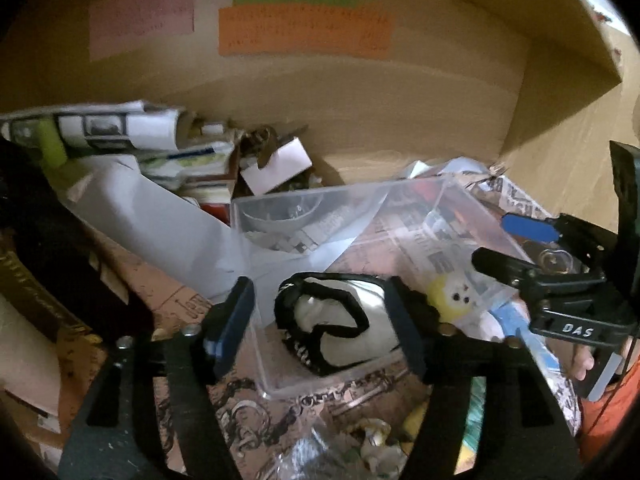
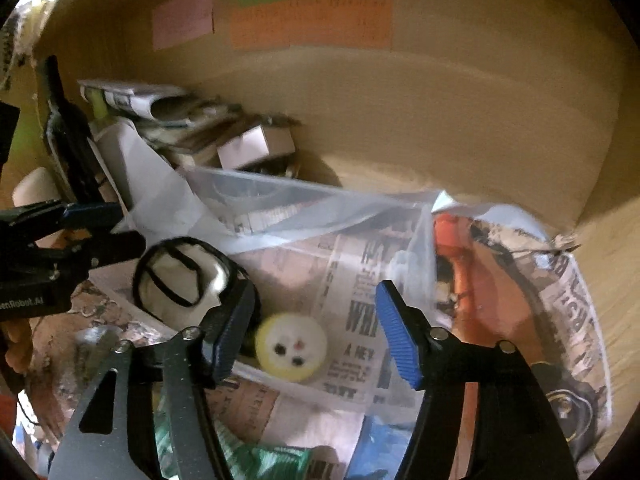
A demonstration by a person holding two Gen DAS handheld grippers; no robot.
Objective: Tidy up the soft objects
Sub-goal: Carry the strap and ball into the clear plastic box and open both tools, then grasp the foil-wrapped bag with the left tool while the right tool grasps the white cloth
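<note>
A white soft pouch with black trim (image 1: 340,324) lies inside a clear plastic box (image 1: 360,216) that rests on newspaper. My left gripper (image 1: 324,328) is open, its fingers either side of the pouch, not gripping it. A small round yellow-and-white plush face (image 2: 291,347) sits by the box's near wall; it also shows in the left wrist view (image 1: 452,294). My right gripper (image 2: 316,332) is open just above the plush. The pouch (image 2: 180,280) shows to its left. The right gripper (image 1: 520,248) shows at the right of the left wrist view, the left gripper (image 2: 80,232) at the left edge of the right wrist view.
A cardboard wall (image 1: 320,92) with pink, green and orange paper labels (image 1: 304,32) stands behind. Rolled papers and small boxes (image 1: 160,140) pile up at the back left. A large white sheet (image 1: 168,224) leans there. Newspaper (image 2: 520,280) lines the floor; green packaging (image 2: 260,464) lies near.
</note>
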